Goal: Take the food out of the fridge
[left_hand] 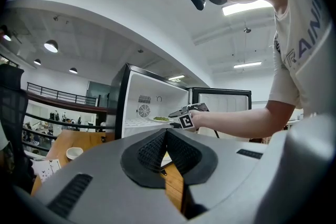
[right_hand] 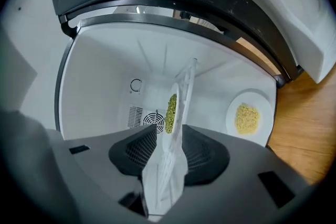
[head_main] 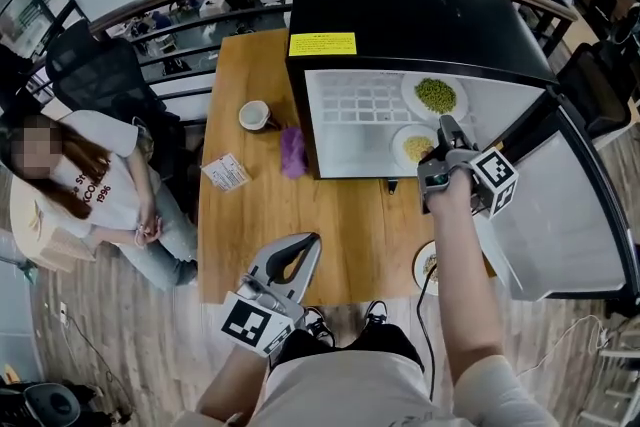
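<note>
A black mini fridge (head_main: 400, 5) stands open on the wooden table (head_main: 260, 235). A plate of green peas (head_main: 435, 95) sits on its white wire shelf (head_main: 360, 100), and a plate of yellow food (head_main: 413, 148) lies on the floor below. My right gripper (head_main: 449, 127) reaches into the opening, rolled on its side. In the right gripper view it is open (right_hand: 165, 136), with the shelf's front edge (right_hand: 163, 176) and the pea plate (right_hand: 171, 110) between its jaws; the yellow plate (right_hand: 247, 117) lies to the right. My left gripper (head_main: 308, 243) hovers shut and empty over the table's near edge.
The fridge door (head_main: 560, 205) stands open at the right. On the table are a cup (head_main: 256, 115), a purple object (head_main: 292, 151), a paper card (head_main: 227, 172) and another plate (head_main: 428, 265) near the front edge. A person (head_main: 100, 185) sits at the left.
</note>
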